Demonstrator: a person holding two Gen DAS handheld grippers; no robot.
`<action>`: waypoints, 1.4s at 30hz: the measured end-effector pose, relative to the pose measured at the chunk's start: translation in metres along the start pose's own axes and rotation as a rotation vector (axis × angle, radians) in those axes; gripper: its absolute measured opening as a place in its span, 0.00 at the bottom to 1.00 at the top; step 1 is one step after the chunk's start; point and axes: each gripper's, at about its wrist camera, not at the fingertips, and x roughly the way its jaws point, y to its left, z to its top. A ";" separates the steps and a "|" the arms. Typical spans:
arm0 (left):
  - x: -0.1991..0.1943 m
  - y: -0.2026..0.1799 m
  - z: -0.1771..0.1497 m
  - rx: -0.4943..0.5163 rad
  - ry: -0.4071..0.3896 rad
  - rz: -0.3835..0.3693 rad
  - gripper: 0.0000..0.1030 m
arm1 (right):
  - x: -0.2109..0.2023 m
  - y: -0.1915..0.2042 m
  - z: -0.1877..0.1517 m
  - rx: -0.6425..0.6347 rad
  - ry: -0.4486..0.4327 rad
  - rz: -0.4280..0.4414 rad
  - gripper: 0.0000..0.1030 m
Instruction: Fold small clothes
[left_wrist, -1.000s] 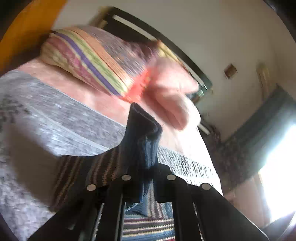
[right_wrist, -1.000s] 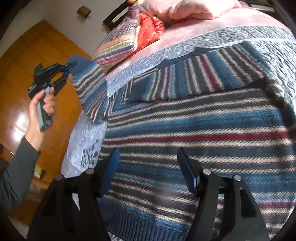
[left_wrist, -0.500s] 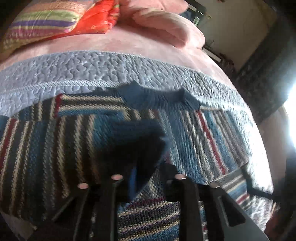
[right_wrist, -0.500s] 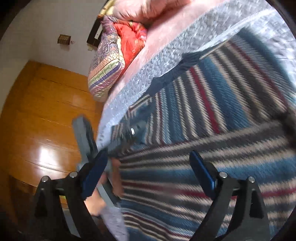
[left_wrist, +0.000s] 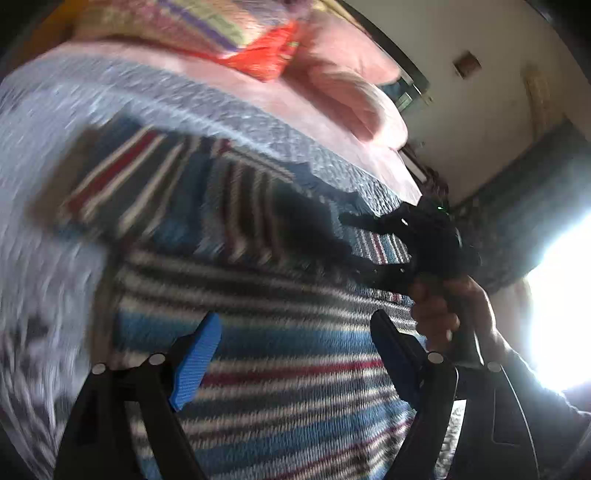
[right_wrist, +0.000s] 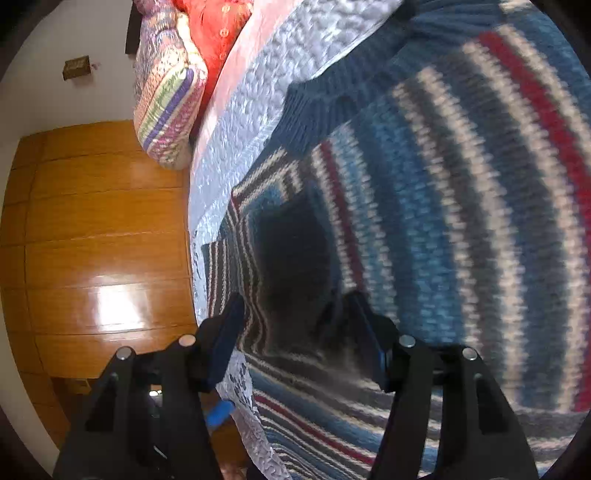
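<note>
A knitted sweater (left_wrist: 288, 343) with blue, white, grey and red stripes lies flat on a grey quilt (left_wrist: 55, 122). Its navy collar (right_wrist: 332, 96) points toward the pillows. One sleeve (left_wrist: 236, 206) is folded across the body, its dark cuff (right_wrist: 291, 258) lying on the stripes. My left gripper (left_wrist: 295, 362) hovers open over the sweater's body with nothing between its blue pads. My right gripper (right_wrist: 299, 339) is open just above the folded sleeve near the sweater's left edge. A hand (left_wrist: 443, 314) holds that right gripper at the right of the left wrist view.
A striped pillow (right_wrist: 166, 103), a red pillow (right_wrist: 218, 33) and a pink pillow (left_wrist: 354, 99) lie at the head of the bed. A wooden wardrobe (right_wrist: 92, 221) stands beside the bed's edge. A bright window (left_wrist: 561, 314) glares at the right.
My left gripper has let go of the dark sleeve cuff and opened; the sleeve now lies across the sweater. My right gripper has swung down toward the folded sleeve.
</note>
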 end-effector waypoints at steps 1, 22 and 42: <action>-0.005 0.007 -0.005 -0.034 -0.004 -0.012 0.81 | 0.002 0.004 0.000 -0.005 0.003 -0.007 0.54; -0.034 0.045 0.085 -0.190 -0.078 -0.145 0.81 | -0.212 0.083 0.020 -0.358 -0.244 -0.312 0.06; 0.108 0.049 0.131 -0.153 0.153 -0.084 0.79 | -0.184 -0.088 0.012 -0.154 -0.209 -0.316 0.21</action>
